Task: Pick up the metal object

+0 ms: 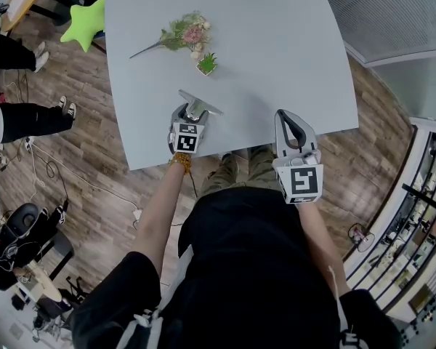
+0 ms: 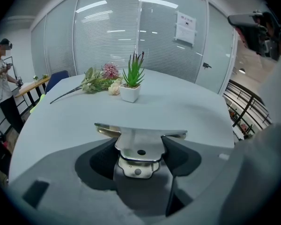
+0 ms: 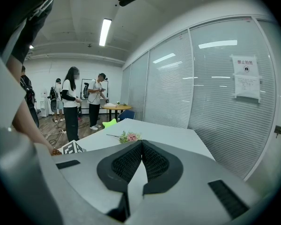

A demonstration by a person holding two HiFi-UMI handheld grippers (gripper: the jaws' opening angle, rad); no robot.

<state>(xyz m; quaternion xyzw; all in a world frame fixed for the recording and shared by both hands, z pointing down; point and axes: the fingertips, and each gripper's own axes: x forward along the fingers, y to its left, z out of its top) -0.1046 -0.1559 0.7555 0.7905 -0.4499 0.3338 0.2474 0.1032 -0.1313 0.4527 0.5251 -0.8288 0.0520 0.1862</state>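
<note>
The metal object (image 1: pixel 198 105) is a shiny T-shaped plate with a hole in its stem and a long cross bar in front. It sits between the dark pads of my left gripper (image 1: pixel 192 112), near the front edge of the grey table (image 1: pixel 276 49). In the left gripper view the pads press on both sides of the plate's (image 2: pixel 140 146) stem, so my left gripper (image 2: pixel 140 143) is shut on it. The bar juts out past the jaws, just above the tabletop. My right gripper (image 1: pixel 287 120) hovers at the table's front edge to the right. Its jaws (image 3: pixel 141 146) are shut and hold nothing.
A small potted plant (image 1: pixel 207 64) and a sprig of artificial flowers (image 1: pixel 185 33) lie on the table beyond the left gripper. A green star cushion (image 1: pixel 85 22) and people's legs (image 1: pixel 29 118) are on the floor at the left. Glass walls stand behind the table.
</note>
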